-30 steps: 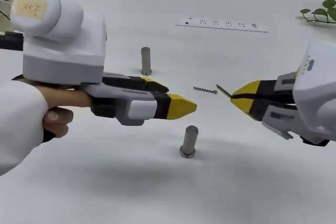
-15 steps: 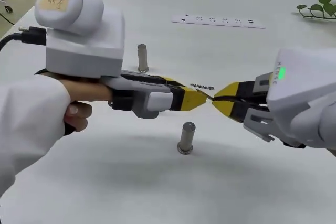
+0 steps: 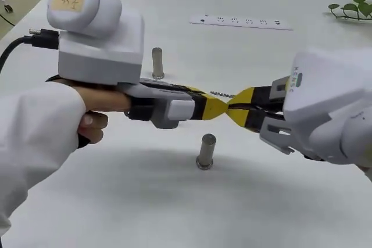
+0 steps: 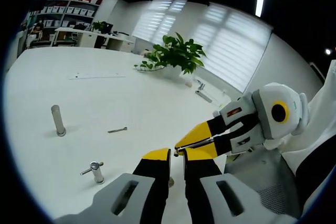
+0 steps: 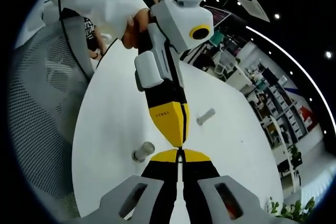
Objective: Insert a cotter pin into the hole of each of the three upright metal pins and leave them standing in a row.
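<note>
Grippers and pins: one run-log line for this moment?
left gripper, right gripper: tip to tip, cotter pin between | far metal pin, near metal pin: upright | loose cotter pin: on table

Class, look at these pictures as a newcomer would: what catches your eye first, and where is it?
Two yellow-tipped grippers meet tip to tip above the white table: the left gripper from the left, the right gripper from the right, with a thin cotter pin seemingly pinched at its tip. The near metal pin stands upright just in front of them, the far metal pin behind.
</note>
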`<move>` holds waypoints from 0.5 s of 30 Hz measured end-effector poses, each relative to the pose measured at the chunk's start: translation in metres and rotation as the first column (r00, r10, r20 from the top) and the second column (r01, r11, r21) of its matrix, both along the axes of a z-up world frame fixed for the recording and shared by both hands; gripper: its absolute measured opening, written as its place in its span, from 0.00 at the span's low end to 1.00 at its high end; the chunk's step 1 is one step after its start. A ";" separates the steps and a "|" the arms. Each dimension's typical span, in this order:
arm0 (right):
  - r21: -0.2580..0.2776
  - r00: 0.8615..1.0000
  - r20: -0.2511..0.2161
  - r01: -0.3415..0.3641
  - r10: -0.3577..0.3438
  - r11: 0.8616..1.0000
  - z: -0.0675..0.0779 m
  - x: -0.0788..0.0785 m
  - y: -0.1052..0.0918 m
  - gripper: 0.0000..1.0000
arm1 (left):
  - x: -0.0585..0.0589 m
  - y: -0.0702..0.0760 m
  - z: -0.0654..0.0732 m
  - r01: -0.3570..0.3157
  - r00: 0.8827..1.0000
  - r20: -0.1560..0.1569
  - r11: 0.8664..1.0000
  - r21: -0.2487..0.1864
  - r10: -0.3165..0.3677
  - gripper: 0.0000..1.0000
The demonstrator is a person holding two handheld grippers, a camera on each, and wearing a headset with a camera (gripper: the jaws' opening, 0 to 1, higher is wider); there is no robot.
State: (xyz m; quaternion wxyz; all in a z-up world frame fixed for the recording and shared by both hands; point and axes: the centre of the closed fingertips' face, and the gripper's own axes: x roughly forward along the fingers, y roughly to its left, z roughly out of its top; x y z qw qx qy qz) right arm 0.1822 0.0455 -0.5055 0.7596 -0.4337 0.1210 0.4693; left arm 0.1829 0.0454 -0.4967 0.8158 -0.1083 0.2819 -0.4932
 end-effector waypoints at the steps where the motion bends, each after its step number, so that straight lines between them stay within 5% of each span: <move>1: -0.001 1.000 -0.001 0.001 -0.001 1.000 0.000 0.001 0.000 0.00 | 0.000 0.000 0.000 0.000 1.000 0.000 1.000 -0.001 0.000 0.04; 15: 0.012 1.000 -0.015 -0.001 0.001 1.000 0.000 0.000 0.003 0.00 | -0.003 0.001 -0.001 0.004 1.000 -0.009 1.000 0.004 -0.004 0.00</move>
